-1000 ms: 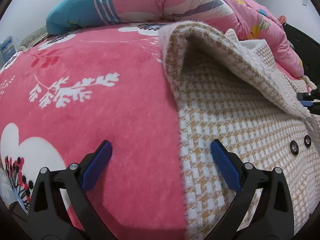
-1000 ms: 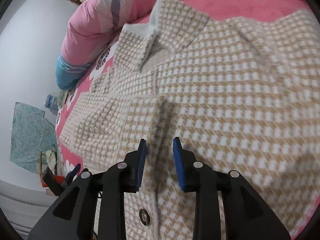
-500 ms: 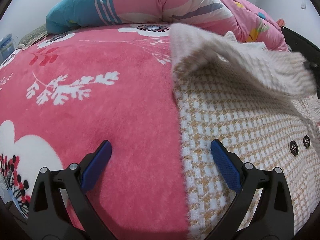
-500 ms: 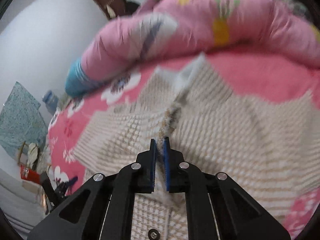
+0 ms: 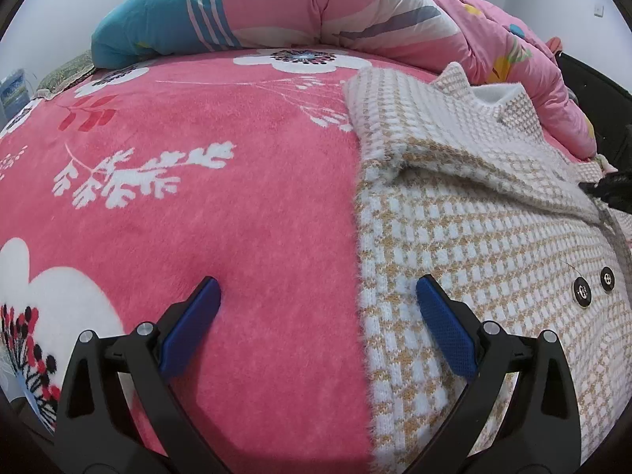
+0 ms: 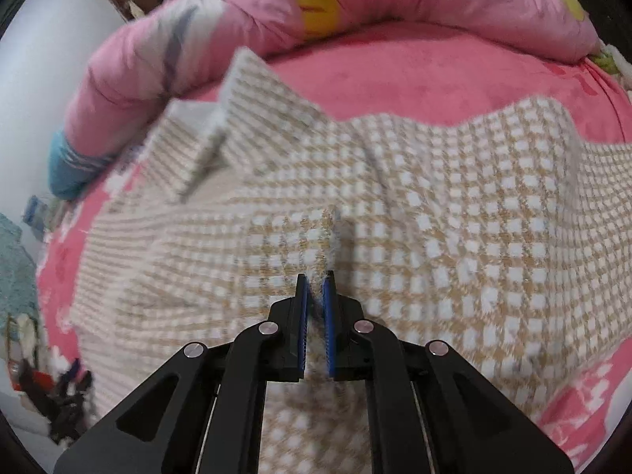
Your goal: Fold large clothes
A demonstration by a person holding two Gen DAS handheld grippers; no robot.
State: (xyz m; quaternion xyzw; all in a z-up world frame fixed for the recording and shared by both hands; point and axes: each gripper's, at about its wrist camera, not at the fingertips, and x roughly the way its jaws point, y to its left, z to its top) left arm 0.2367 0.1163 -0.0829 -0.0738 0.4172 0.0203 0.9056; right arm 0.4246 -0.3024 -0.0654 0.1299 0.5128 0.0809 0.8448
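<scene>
A large tan-and-white houndstooth coat (image 5: 482, 237) lies spread on a pink flowered bed cover (image 5: 221, 213). One side flap (image 5: 454, 142) is folded inward over the front, near two dark buttons (image 5: 592, 284). My left gripper (image 5: 316, 296) hovers open over the coat's left edge, one finger over the bed cover and one over the fabric. In the right wrist view my right gripper (image 6: 315, 288) is shut on a pinched ridge of the coat (image 6: 454, 213), lifting a small peak of the fabric. The collar (image 6: 221, 134) lies beyond.
A rolled pink and blue quilt (image 5: 316, 4) lines the far side of the bed. A dark bed frame edge (image 5: 592, 91) shows at the far right. Cluttered floor and a teal cloth (image 6: 12, 268) lie off the bed's left side in the right wrist view.
My right gripper closed on the coat's fabric, lifted the flap and carried it across; the flap has come back down flatter on the coat. The left gripper stayed put.
</scene>
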